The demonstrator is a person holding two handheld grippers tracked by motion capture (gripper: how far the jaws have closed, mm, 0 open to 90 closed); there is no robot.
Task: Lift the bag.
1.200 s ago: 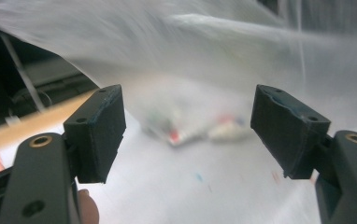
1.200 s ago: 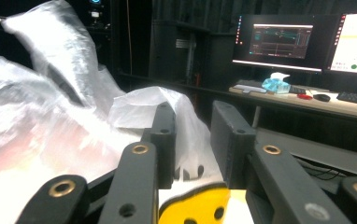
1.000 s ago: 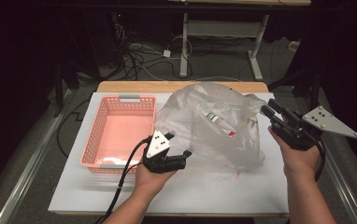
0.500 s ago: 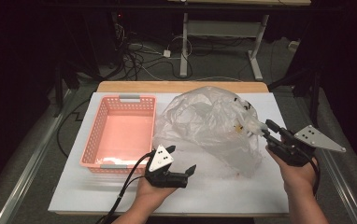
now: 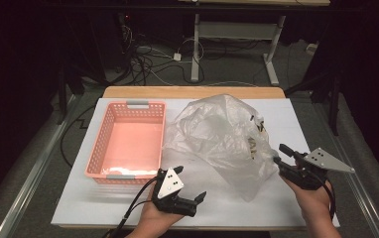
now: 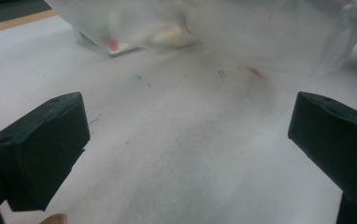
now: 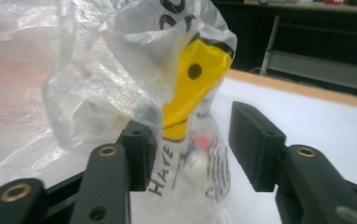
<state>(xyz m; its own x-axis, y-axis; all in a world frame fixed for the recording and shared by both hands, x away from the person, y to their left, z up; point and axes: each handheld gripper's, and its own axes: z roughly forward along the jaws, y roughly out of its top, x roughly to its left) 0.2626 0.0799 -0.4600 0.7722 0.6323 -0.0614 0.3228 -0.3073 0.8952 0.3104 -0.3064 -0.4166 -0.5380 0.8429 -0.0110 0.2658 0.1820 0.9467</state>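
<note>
A crumpled clear plastic bag (image 5: 217,134) lies on the white table (image 5: 227,210), with small items inside, one of them yellow (image 7: 193,88). My right gripper (image 5: 280,154) is at the bag's right edge. Its jaws have just been opening. A fold of the bag (image 7: 97,70) stands between them, against the left pad and apart from the right pad. My left gripper (image 5: 190,182) rests low near the front edge, short of the bag (image 6: 214,28). Its jaws have just been opening and stand wide over bare table (image 6: 186,140).
A pink mesh basket (image 5: 128,105) sits on the left half of the table, nothing in it that I can see. A wooden strip borders the far edge. Cables and desk legs lie on the dark floor beyond.
Both hands have sunk toward the table. The bag, lifted at its right side before, has slumped down. The left gripper drew back from the bag and widened; the right jaws spread apart.
</note>
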